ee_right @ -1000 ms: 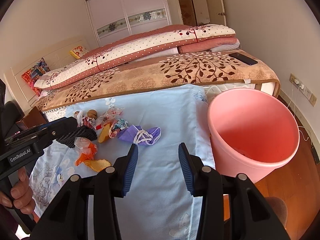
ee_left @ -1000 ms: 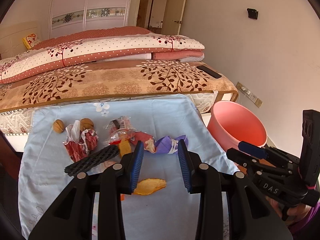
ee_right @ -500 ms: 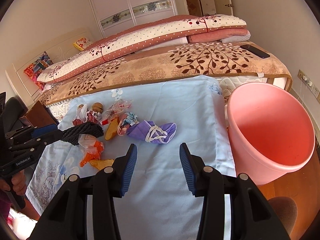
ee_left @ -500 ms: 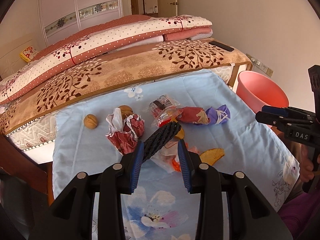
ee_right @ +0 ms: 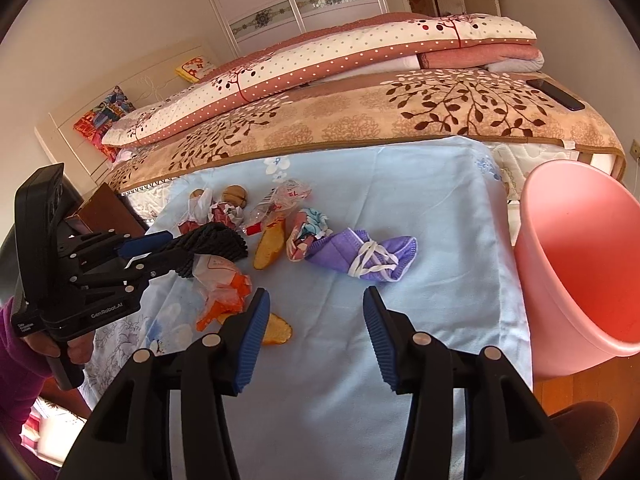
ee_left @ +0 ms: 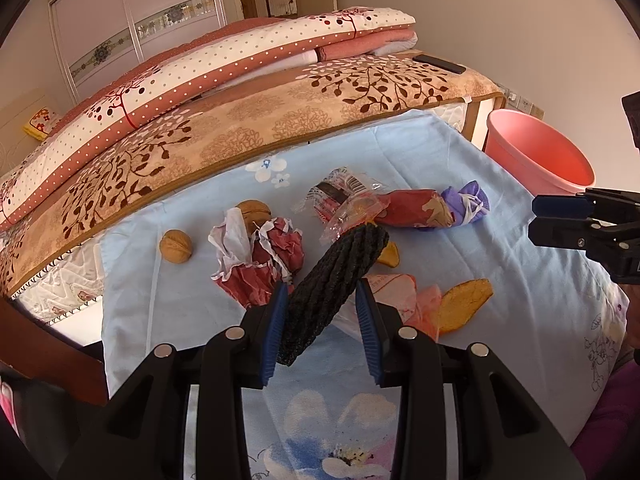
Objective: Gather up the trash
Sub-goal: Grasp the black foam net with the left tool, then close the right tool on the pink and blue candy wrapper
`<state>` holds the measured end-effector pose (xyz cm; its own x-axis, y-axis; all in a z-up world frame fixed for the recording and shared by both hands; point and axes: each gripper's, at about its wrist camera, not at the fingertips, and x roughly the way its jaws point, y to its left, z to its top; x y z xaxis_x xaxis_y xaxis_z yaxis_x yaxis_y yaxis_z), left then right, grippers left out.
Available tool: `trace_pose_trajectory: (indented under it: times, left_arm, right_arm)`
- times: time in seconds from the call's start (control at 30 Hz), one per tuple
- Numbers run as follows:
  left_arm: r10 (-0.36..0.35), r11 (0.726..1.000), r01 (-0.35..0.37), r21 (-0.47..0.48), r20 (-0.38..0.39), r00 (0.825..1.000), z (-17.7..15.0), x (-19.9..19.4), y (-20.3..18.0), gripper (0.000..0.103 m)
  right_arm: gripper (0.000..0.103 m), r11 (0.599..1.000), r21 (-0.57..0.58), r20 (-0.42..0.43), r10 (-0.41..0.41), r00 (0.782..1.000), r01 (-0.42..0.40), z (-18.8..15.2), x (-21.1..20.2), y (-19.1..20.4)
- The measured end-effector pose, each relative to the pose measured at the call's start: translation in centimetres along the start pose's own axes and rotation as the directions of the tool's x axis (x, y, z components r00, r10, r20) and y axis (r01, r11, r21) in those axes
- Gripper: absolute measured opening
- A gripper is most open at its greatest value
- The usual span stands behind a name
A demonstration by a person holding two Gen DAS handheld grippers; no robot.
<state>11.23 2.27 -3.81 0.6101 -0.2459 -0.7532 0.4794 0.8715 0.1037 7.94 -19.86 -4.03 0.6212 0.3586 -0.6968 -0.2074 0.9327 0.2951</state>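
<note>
Trash lies in a pile on a light blue cloth (ee_right: 420, 208): a black ribbed piece (ee_left: 344, 264), crumpled red paper (ee_left: 260, 264), two walnuts (ee_left: 176, 246), clear wrappers (ee_left: 344, 196), orange peel (ee_left: 464, 304) and a purple face mask (ee_right: 360, 258). My left gripper (ee_left: 321, 284) is open and straddles the near end of the black piece; the left pad is close against it, with a small gap on the right. My right gripper (ee_right: 316, 292) hovers over bare cloth just short of the mask. Its jaws are opening and nothing is between them.
A pink bucket (ee_right: 580, 280) stands on the floor at the cloth's right edge. Behind the cloth is a bed with folded quilts (ee_right: 360, 52) and a dark phone (ee_right: 556, 94). A person's hand (ee_right: 48, 344) holds the left gripper handle.
My left gripper came forward and down onto the pile, so the black piece now sits between its jaws. The right gripper swung left from the bucket toward the mask and its jaws widened.
</note>
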Motion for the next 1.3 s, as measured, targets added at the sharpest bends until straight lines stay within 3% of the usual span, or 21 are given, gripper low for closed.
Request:
trace_pose_trajectory:
  times: [0.17,0.37,0.57,0.97,1.1,1.17,1.3]
  left_arm:
    - [-0.013,1.0,0.013,-0.023,0.011,1.0,-0.9,0.1,0.8,0.035]
    - [-0.03,0.995,0.034,-0.095,0.038,0.999,-1.8,-0.8,1.8,0.011]
    - [-0.026,0.985,0.039,-0.17,0.078,0.997,-2.5,-2.1,2.6,0.009]
    - [-0.091,0.942,0.13,-0.309,0.136,0.986,-3.5,-4.7,3.2,0.009]
    - [-0.101,0.934,0.145,-0.327,0.149,0.984,-3.6,-5.0,3.0,0.009]
    - [-0.106,0.93,0.152,-0.335,0.152,0.983,-3.6,-4.9,2.8,0.009]
    - [-0.114,0.926,0.162,-0.34,0.158,0.981,-3.3,-4.9,2.4,0.009]
  right_arm:
    - [0.049,0.997,-0.048,-0.03,0.053,0.998,-0.054,0.2,1.1,2.0]
    - [0.049,0.994,-0.088,-0.052,0.066,0.996,-0.07,0.6,2.4,3.6]
    - [0.05,0.998,-0.056,-0.031,0.032,0.999,-0.034,1.8,3.2,2.9]
    - [0.049,0.997,-0.062,-0.031,-0.039,0.999,0.037,4.5,6.9,2.7]
    - [0.034,0.995,-0.07,-0.06,-0.072,0.996,0.068,4.5,8.4,2.5]
    - [0.018,0.996,-0.065,-0.079,-0.073,0.994,0.068,4.3,9.0,2.2]
    - [0.014,0.998,-0.047,-0.071,-0.053,0.996,0.05,4.0,8.5,1.8]
